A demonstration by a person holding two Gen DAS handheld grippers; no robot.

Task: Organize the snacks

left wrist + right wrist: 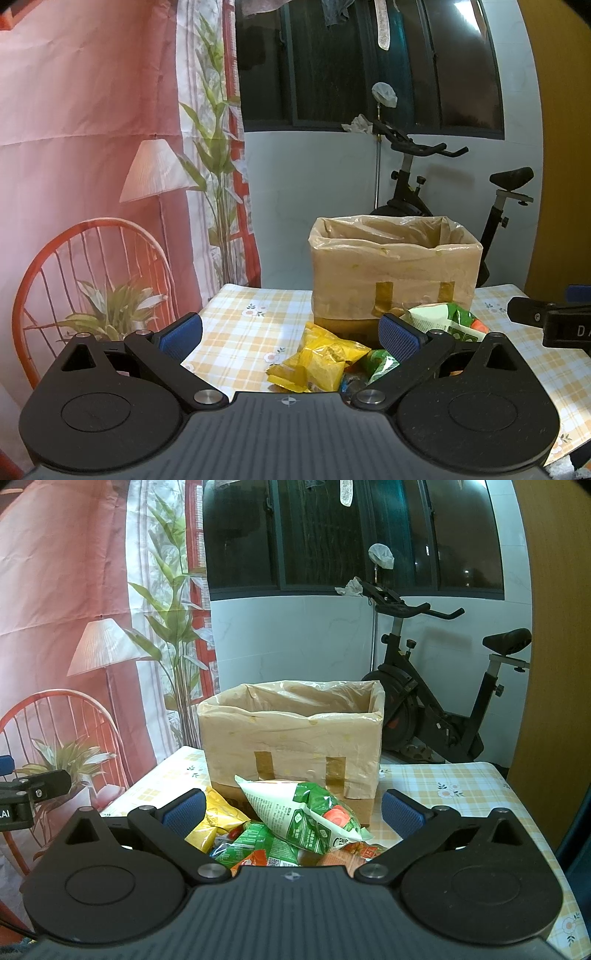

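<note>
both hand-held grippers — left (290, 334), right (291, 812) — seemingly empty, spread wide.

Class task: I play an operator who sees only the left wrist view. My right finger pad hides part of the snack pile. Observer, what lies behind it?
Observer: A large white-and-green packet lies tilted on top of the pile, in front of the cardboard box.
Operator: Anything beneath that packet?
Observer: Yes, a smaller green packet and an orange one, both partly covered.
Operator: Is the right gripper holding something?
Observer: No. The right gripper is open, its pads either side of the pile and touching no packet.
Operator: Where is my yellow packet from there?
Observer: The yellow packet lies at the pile's left edge, by the right gripper's left pad.
</note>
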